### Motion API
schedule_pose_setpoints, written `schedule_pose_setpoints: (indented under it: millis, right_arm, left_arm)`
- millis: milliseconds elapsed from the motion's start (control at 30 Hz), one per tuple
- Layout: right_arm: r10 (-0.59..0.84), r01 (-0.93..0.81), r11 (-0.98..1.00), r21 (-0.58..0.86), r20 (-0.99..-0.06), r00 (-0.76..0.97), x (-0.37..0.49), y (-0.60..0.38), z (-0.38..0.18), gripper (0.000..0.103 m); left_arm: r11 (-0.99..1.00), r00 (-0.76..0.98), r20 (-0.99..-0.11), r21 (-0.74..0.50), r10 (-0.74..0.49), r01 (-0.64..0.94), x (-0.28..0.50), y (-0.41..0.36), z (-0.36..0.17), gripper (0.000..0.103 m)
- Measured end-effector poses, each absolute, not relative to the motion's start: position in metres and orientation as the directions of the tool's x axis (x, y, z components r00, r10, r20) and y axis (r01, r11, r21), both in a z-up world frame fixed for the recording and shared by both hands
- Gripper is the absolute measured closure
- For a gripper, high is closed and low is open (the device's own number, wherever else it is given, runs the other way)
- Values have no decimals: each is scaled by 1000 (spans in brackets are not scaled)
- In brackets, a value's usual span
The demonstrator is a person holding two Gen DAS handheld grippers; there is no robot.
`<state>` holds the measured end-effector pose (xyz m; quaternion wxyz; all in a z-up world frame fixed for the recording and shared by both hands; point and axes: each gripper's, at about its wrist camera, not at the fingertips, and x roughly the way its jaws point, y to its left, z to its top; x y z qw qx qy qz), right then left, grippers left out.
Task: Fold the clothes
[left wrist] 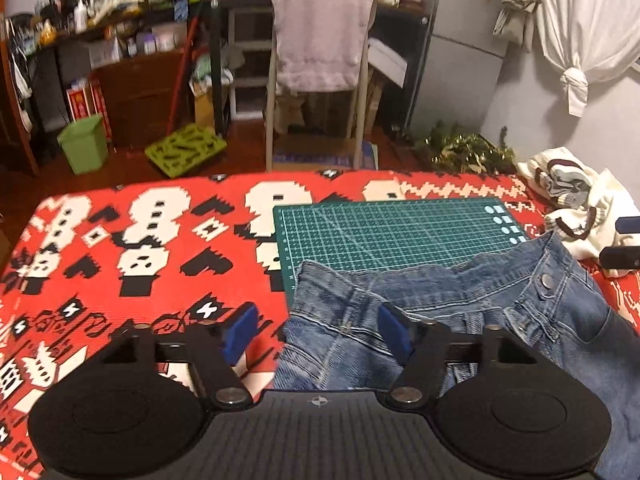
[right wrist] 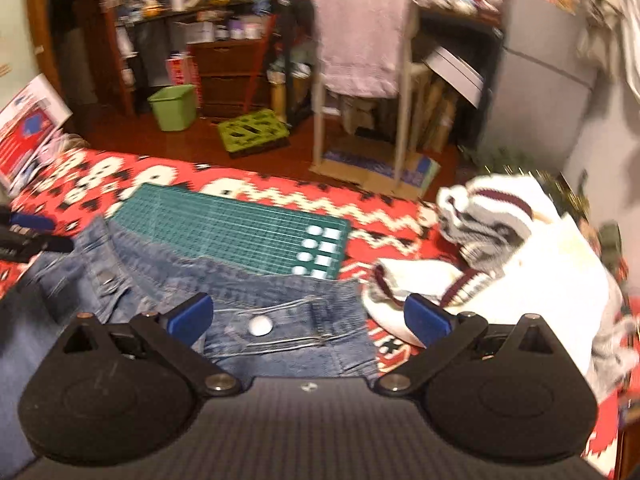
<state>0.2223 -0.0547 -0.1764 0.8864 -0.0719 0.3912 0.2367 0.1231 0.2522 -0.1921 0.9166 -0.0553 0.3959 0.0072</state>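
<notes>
- The left gripper [left wrist: 316, 330] is spread wide, holding nothing; its right blue pad sits over the left corner of the jeans' waistband.
- The jeans [left wrist: 460, 320] lie waist-forward on the red patterned blanket [left wrist: 120, 248], their waistband overlapping the near edge of the green cutting mat [left wrist: 384, 236].
- The right gripper [right wrist: 308, 316] is spread wide over the waistband's right corner, gripping nothing.
- A cream sweater [right wrist: 520, 264] with maroon stripes is heaped just right of the jeans.
</notes>
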Motion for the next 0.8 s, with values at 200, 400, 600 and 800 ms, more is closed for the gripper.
schedule_pose_setpoints:
  millis: [200, 400, 600, 800]
  right_arm:
    - [397, -437, 881, 178, -782, 481, 263, -73, -193, 55]
    - [381, -406, 893, 194, -806, 452, 291, -84, -215, 77]
    - [403, -379, 892, 247, -814, 418, 307, -87, -234, 81]
    - [368, -357, 911, 208, -802, 471, 301, -83, -238, 95]
  left_arm:
    - [985, 613, -786, -157, -81, -70, 145, 277, -201, 74]
    - [981, 583, -799, -191, -150, -10, 156, 284, -205, 86]
    - [982, 561, -811, -191, -165, 12, 166, 281, -210, 85]
    - [987, 597, -790, -157, -139, 22, 166, 277, -211, 92]
